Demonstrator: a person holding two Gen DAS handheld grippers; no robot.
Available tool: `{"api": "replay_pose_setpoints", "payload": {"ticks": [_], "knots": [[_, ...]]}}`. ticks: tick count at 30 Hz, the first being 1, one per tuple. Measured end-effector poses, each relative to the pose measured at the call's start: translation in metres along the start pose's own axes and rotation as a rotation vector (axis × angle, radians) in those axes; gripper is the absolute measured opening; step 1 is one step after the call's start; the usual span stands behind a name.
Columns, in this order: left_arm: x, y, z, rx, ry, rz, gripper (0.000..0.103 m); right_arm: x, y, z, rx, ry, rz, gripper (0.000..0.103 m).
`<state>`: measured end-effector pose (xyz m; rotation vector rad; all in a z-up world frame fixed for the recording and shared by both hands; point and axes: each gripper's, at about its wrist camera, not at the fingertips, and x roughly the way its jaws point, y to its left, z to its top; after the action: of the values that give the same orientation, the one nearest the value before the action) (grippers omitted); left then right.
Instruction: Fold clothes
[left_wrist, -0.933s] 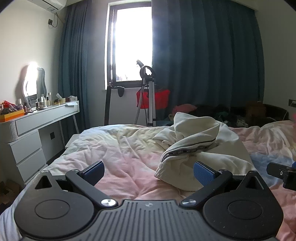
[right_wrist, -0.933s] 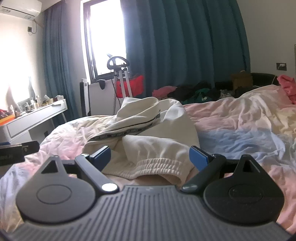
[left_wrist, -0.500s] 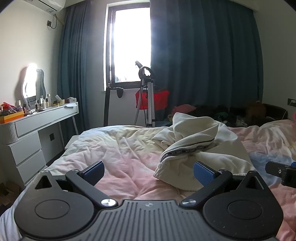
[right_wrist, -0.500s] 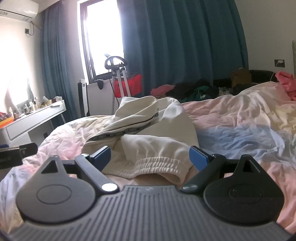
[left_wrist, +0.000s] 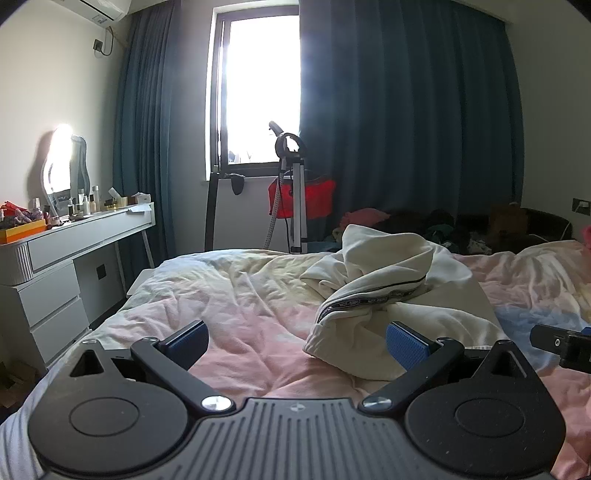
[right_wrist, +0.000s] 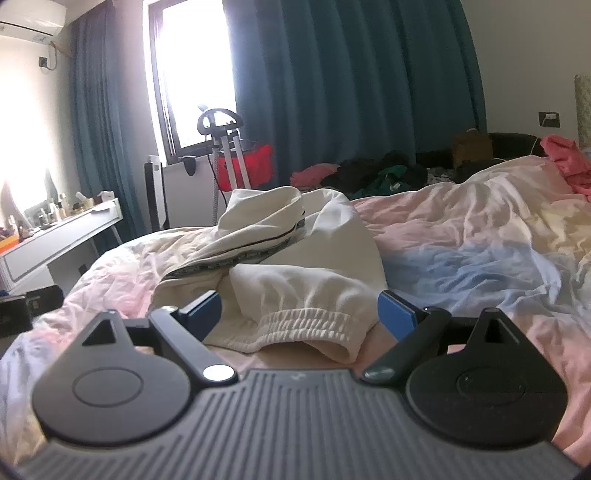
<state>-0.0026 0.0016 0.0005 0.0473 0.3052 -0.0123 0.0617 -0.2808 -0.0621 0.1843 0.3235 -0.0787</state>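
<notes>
1. Right wrist view showed the clearest change: the right hand-held gripper (right_wrist: 299, 312) had crept forward over the last second, so the elastic cuff (right_wrist: 306, 330) of the cream sweatpants (right_wrist: 295, 266) sat closer and larger between its blue pads (right_wrist: 395, 314) than before.
2. Its jaws stood wide apart with nothing between them; the cuff lay just ahead at 12 o'clock, near the pads, though I could not tell whether they touched it.
3. Left wrist view had shifted only slightly. The left hand-held gripper (left_wrist: 295, 341) was likewise spread wide and empty, with the bare pink bed sheet (left_wrist: 229, 332) straight ahead of it.
4. From that left view, the sweatpants lay crumpled on the bed at about 1 o'clock, their near hem (left_wrist: 332, 349) close to the right pad, and the garment's black lettered stripe (left_wrist: 369, 301) ran across the heap.
5. A tip of the right hand-held gripper showed at 3 o'clock in the left view, level with the left one.
6. No fabric had been lifted or shifted; the heap kept its shape throughout.
7. My reading was that folding had not begun: both tools were closing in for a first grasp, the right one nearly placed on the cuff, the left needing to swing toward 1 o'clock to reach cloth.
</notes>
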Motion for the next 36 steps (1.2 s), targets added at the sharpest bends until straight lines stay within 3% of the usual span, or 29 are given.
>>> {"api": "replay_pose_setpoints", "payload": {"ticks": [8, 14, 26, 28, 29, 32, 36], "knots": [[0.000, -0.001, 0.001, -0.004, -0.001, -0.002, 0.103, 0.006, 0.010, -0.003, 0.006, -0.006, 0.002, 0.093], [0.001, -0.001, 0.000, -0.001, 0.005, -0.002, 0.103, -0.009, -0.005, -0.004, 0.016, 0.002, 0.047, 0.093], [0.041, 0.008, 0.021, 0.088, 0.053, -0.006, 0.103, 0.013, -0.038, -0.018, 0.177, 0.258, 0.068, 0.092], [0.051, 0.011, 0.026, 0.108, 0.064, -0.006, 0.103, 0.022, -0.044, -0.023, 0.213, 0.299, 0.061, 0.087], [0.055, 0.012, 0.028, 0.118, 0.070, -0.006, 0.103, 0.028, -0.048, -0.026, 0.234, 0.319, 0.050, 0.079], [0.070, 0.015, 0.035, 0.149, 0.086, -0.007, 0.103, 0.054, -0.064, -0.030, 0.285, 0.364, -0.013, 0.067], [0.101, 0.020, 0.026, 0.155, 0.127, -0.040, 0.103, 0.083, -0.080, -0.030, 0.351, 0.360, -0.071, 0.048]]}}
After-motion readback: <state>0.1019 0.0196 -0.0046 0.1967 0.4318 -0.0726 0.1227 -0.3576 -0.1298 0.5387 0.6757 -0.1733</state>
